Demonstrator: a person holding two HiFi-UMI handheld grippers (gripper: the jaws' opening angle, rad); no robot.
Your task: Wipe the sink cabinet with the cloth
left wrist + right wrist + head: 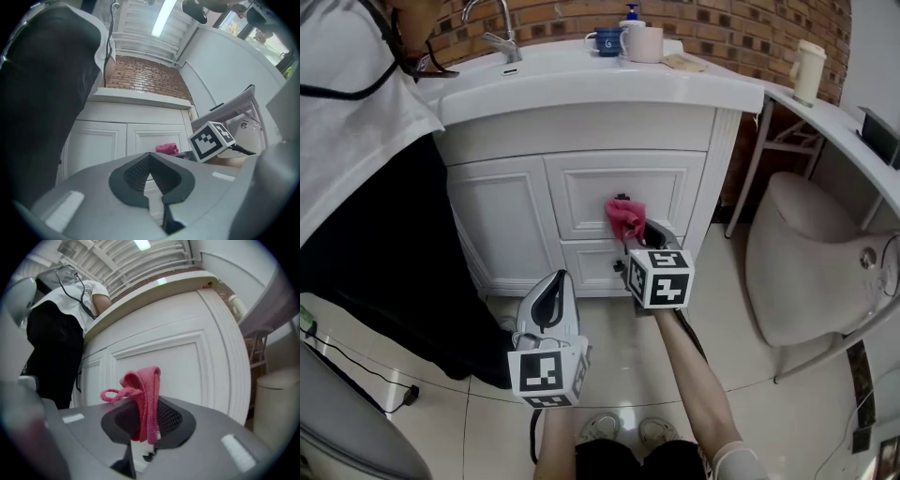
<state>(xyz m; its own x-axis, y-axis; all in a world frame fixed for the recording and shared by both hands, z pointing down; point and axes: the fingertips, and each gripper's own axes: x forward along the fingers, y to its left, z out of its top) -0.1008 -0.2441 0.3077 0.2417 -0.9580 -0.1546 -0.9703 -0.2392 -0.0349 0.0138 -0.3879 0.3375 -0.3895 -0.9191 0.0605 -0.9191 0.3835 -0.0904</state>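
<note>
Cloth (143, 399), pink, is clamped in the right tongs (146, 425) at the right door of the sink cabinet (581, 192). The left tongs (151, 176) are closed and empty. Wiping looks barely begun, with most panels left.

bright, even | ceiling light (164, 18) glares (overhead) | gripper views fisheye, corners dark

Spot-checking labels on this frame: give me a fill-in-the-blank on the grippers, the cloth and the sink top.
The right gripper is shut on a ___ cloth.
The left gripper is shut and holds ___.
On the sink top, a ___ mug stands beside a pale mug.
Missing words: pink; nothing; blue.
</note>
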